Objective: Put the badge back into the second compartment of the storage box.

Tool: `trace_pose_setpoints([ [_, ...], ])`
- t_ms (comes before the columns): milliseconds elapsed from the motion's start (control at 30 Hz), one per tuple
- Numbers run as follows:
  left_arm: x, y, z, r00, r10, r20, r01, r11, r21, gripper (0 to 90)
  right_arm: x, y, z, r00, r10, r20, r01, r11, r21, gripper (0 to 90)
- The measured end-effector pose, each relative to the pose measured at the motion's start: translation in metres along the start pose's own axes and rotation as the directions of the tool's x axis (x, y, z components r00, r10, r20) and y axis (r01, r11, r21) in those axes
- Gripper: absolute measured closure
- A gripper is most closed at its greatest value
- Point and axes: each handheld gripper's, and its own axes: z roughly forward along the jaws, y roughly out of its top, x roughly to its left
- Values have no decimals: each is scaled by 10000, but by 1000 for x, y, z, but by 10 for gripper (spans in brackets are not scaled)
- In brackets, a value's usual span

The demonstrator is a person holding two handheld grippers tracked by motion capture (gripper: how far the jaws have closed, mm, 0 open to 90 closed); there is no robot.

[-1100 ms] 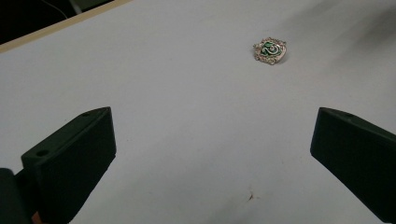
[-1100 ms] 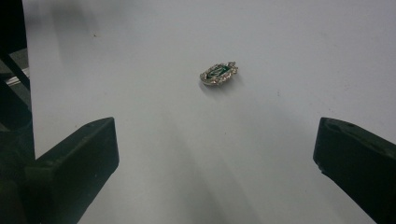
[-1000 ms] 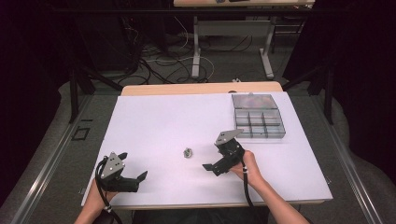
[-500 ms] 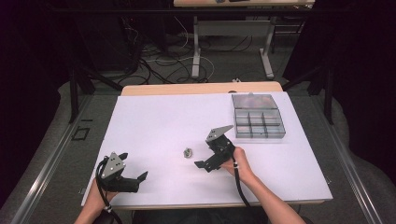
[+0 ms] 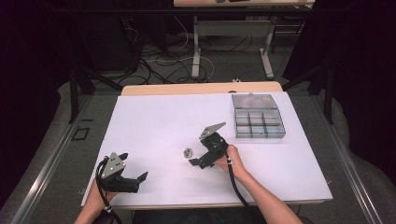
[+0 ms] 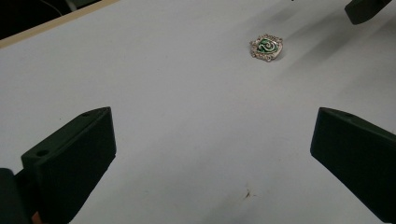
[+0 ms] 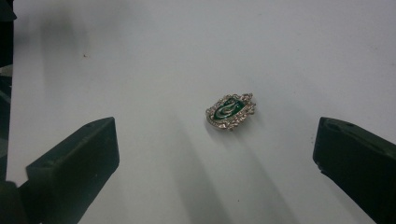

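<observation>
Right tool [image 5: 195, 158]: mine, jaws wide apart, held just right of the brooch and tilted toward it; nothing between the jaws is gripped.
Left tool [image 5: 135, 177]: mine, jaws wide apart, low at the near left of the surface, well apart from the brooch.
Brooch [image 7: 230, 111]: small oval piece, green centre with a silvery curl, ringed by pale stones; lies flat on the surface, near the middle, a little to the near side. In my right gripper view it sits ahead of the jaws, between their lines, touching neither. In my left gripper view it lies farther off, toward the upper right.
Surface [image 5: 154, 121]: white sheet over a wooden top, bare around the brooch.
Compartment box [image 5: 258, 122]: clear plastic, divided into small cells, at the far right of the surface, well apart from the brooch.
</observation>
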Motion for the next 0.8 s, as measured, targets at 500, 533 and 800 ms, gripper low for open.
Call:
trace_pose_setpoints([
  [500,0,0,0,10000,-1,24,1,10000,78,3,-3,5,16,9993,246,-295,-245,9997,31,35],
  [533,0,0,0,10000,-11,14,11,10000,71,3,-3,4,17,9990,358,-271,-357,9994,44,40],
  [800,0,1,2,10000,23,57,-24,9999,139,4,-7,5,24,9986,436,-312,-432,9990,120,117],
])
